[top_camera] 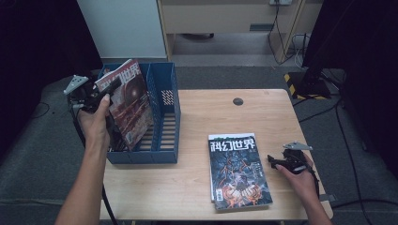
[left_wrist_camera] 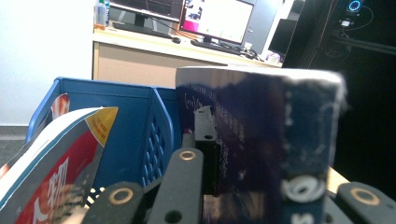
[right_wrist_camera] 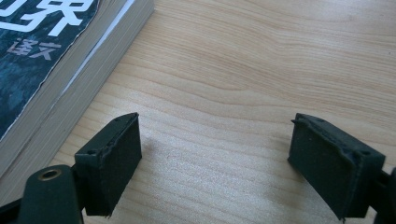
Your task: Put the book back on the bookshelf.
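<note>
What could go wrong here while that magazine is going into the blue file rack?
The left gripper pinches the magazine only near its top edge, so it may sag or slip. Another magazine already leans in the blue file rack, which could snag the held one or crease its cover.

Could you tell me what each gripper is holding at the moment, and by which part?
The left gripper is shut on the magazine at its upper left edge, over the blue file rack. The right gripper holds nothing; its jaws are open.
</note>
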Tool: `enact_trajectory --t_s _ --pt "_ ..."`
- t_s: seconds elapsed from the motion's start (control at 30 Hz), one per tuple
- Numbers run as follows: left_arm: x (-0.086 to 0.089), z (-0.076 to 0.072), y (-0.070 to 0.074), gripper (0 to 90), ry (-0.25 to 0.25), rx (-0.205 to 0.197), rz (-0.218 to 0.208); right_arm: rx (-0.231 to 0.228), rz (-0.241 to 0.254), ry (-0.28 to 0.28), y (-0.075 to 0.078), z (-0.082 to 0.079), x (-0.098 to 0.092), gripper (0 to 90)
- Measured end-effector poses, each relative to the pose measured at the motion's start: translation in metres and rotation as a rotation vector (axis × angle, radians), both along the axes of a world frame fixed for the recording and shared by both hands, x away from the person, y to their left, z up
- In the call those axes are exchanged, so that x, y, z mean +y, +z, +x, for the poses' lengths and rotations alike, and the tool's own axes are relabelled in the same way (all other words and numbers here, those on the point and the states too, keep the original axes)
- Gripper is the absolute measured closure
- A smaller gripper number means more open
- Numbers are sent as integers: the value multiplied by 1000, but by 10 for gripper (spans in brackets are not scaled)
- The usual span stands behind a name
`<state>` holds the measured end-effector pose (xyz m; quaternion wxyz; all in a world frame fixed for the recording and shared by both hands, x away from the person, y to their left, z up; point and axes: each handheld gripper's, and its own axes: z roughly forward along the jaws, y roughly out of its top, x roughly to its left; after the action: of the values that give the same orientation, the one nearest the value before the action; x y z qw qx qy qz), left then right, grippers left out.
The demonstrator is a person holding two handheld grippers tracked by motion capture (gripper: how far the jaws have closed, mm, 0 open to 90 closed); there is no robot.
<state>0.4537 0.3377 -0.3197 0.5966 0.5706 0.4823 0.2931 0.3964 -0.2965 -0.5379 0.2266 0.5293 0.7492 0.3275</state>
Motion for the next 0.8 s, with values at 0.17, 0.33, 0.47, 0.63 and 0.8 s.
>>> enact_trajectory --t_s 0.17,0.33,0.47,0.63,0.8 --pt "0 1 -2 836 11 8 13 0 -1 0 0 0 0 170" --pt "0 2 -3 835 23 6 11 0 0 -1 0 0 0 170" --pt "0 2 -4 835 26 2 9 1 0 -2 0 0 0 170" --pt "-1 3 -6 835 29 -3 7 0 0 0 0 0 0 170" --pt "-2 3 -8 835 29 -7 8 0 0 0 0 0 0 170"
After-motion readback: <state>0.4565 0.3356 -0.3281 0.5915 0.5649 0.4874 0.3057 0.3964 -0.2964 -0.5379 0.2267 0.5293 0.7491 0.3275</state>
